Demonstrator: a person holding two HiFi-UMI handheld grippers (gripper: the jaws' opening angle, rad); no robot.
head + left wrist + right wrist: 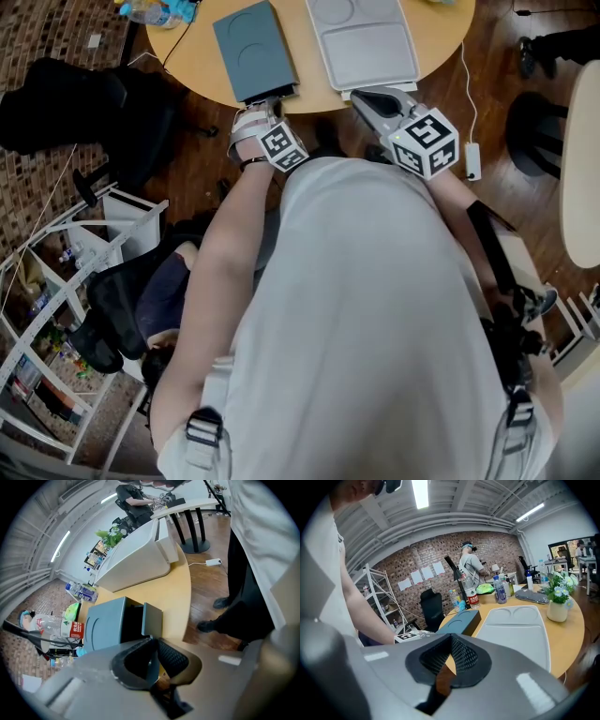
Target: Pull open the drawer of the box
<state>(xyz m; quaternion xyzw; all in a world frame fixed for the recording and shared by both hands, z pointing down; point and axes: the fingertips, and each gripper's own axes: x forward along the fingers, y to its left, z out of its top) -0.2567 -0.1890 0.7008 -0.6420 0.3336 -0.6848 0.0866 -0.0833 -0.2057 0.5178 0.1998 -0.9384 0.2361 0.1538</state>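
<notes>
A dark teal box [251,47] lies on the round wooden table [187,49] near its front edge. Its drawer front [152,618] stands pulled out a little from the box [104,623], leaving a dark gap. My left gripper [278,94] is at that front, and in the left gripper view its jaws [154,641] are shut on the panel's lower edge, pads on both sides. My right gripper [361,96] hovers at the table edge below the grey tray; its pads [451,638] meet at the tips with nothing between them.
A grey compartment tray [366,37] lies right of the box, also in the right gripper view [515,625]. Bottles [82,591] and a plant pot [557,609] stand at the far side. A white rack [66,272] and black chair [112,300] are at my left.
</notes>
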